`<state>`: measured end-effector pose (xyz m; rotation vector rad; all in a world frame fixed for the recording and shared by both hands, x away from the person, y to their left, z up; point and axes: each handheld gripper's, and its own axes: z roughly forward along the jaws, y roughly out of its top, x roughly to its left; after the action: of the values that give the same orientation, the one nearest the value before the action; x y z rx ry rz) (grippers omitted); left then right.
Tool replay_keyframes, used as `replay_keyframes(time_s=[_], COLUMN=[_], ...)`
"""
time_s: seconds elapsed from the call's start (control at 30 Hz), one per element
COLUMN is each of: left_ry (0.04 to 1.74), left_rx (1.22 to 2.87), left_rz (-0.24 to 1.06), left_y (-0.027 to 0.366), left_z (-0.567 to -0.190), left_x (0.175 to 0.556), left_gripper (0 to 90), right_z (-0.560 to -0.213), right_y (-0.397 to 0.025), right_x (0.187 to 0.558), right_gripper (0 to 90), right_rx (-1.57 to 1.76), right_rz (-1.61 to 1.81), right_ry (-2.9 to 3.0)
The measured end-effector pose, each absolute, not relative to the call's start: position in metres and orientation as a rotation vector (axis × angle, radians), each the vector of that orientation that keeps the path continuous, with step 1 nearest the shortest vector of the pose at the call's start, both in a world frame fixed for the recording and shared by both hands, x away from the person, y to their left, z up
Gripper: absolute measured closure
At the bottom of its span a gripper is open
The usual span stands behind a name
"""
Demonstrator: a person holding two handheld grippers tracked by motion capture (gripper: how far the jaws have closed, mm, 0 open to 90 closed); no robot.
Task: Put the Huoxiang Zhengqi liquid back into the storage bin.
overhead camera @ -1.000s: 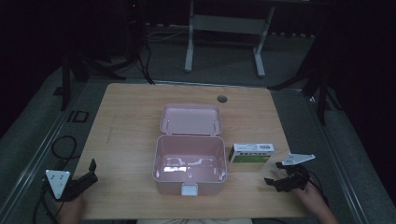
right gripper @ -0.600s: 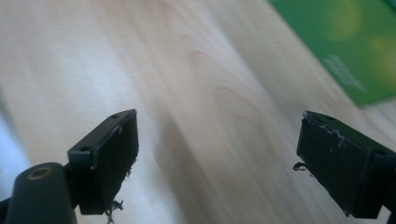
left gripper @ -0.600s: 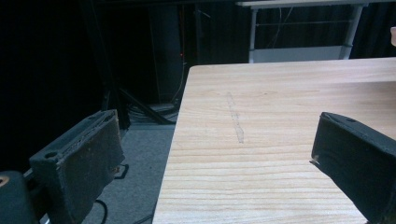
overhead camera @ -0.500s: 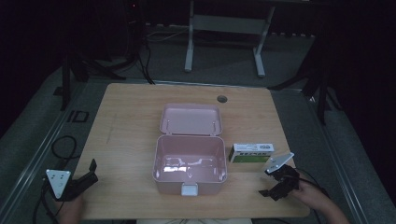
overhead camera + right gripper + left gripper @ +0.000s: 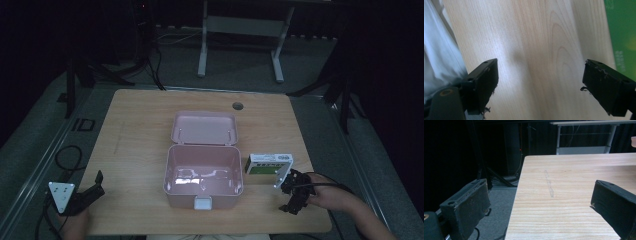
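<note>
At lower left of the frame, the left tool (image 5: 95, 184) is held wide open over the bench (image 5: 140, 130). The open pink box (image 5: 203, 172) is seen at centre. At lower right, the right tool (image 5: 291, 197), jaws spread, is held just beside the green carton (image 5: 267, 164).

— Can you read the print on the green and white box (image 5: 268, 164)?
— No, too small from the high view. In the right gripper view its green side (image 5: 621, 35) runs off the right edge.
— And the pink case (image 5: 203, 172)?
— In the left gripper view, just a pink sliver (image 5: 633, 141) at the right edge.
</note>
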<state>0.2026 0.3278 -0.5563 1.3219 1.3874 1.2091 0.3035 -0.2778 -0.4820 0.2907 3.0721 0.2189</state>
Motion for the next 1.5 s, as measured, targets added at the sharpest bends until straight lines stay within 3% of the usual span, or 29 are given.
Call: replay_keyframes(time_s=[0.4,0.63,0.8,1.2,1.5], left_ry=[1.386,1.390,1.390,1.389,1.389], left_rx=[1.339,1.342,1.338,1.343,1.343], left_rz=[1.214,1.213,1.211,1.211,1.209], left_y=[0.327,0.327,0.327,0.326,0.326], left_z=[-0.557,-0.557,-0.557,-0.557,-0.557], left_x=[0.204,0.204,0.204,0.205,0.205], left_gripper=[2.2,2.2,2.2,2.2,2.2], right_z=[-0.472,-0.459,-0.430,-0.392,-0.384], right_y=[-0.250,-0.238,-0.234,-0.236,-0.233], right_x=[0.309,0.305,0.310,0.345,0.375], right_gripper=[13.3,13.5,13.5,27.1,32.1], right_rx=[0.170,0.058,0.021,-0.014,0.005], right_rz=[-0.121,-0.088,-0.031,-0.014,-0.044], right_ry=[3.239,3.229,3.188,3.078,3.064])
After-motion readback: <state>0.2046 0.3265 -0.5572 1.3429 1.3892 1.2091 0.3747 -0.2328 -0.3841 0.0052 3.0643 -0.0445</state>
